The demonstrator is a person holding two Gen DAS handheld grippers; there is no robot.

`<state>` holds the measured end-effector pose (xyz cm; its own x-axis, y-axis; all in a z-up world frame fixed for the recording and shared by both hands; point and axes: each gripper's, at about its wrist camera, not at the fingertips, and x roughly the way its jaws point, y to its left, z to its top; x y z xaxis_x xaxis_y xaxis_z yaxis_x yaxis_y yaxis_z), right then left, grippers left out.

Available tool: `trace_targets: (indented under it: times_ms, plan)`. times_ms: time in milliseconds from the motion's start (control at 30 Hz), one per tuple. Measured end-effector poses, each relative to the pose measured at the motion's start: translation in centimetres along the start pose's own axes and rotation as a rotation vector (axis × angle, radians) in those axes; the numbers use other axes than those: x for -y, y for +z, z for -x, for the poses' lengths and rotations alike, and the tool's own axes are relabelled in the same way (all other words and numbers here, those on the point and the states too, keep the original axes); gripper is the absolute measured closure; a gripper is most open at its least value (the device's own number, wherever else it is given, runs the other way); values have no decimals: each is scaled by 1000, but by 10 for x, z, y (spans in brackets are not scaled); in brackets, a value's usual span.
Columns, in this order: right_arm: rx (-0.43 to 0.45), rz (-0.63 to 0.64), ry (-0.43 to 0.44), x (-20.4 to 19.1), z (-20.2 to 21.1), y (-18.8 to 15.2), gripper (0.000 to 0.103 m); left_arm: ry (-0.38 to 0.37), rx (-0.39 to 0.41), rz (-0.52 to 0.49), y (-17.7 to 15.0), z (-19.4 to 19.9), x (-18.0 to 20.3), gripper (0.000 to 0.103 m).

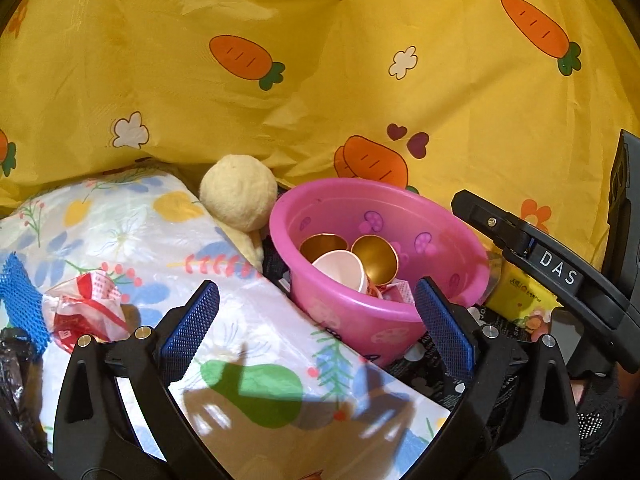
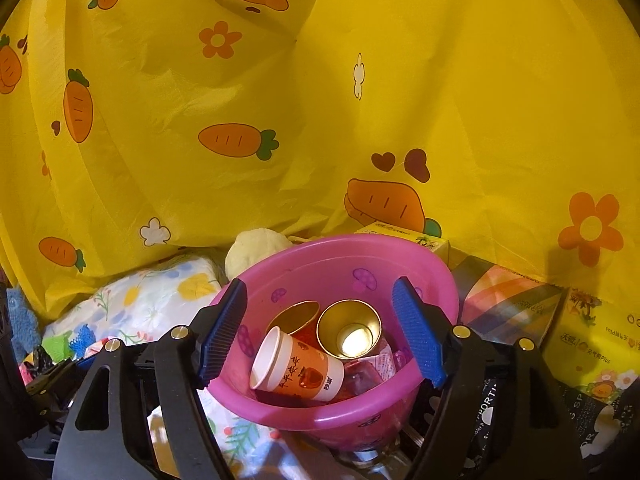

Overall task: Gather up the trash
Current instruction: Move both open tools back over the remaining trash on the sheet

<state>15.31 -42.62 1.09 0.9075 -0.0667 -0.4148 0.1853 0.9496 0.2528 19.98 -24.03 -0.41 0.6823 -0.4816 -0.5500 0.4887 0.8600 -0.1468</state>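
A pink plastic basin holds several paper cups: two with gold insides and an orange-and-white one lying on its side, plus small red-and-white wrappers. My right gripper is open and empty, hovering just above the basin. My left gripper is open and empty, above the floral package and the basin's left rim. A crumpled red-and-white wrapper lies on the floral package to the left of my left gripper. The right gripper's black body shows in the left wrist view.
A floral plastic-wrapped package lies left of the basin. A cream plush ball sits behind it. Yellow tissue packs and a striped box stand at the right. A yellow carrot-print cloth hangs behind everything. Blue mesh is far left.
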Motion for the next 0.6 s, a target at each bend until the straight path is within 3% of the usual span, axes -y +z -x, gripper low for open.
trace_targets:
  times_ms: [267, 600]
  plan:
    - [0, 32, -23, -17, 18, -14, 25, 52, 18, 3, -11, 27, -13, 7]
    - [-20, 86, -2, -51, 39, -43, 18, 196, 60, 27, -35, 75, -39, 7]
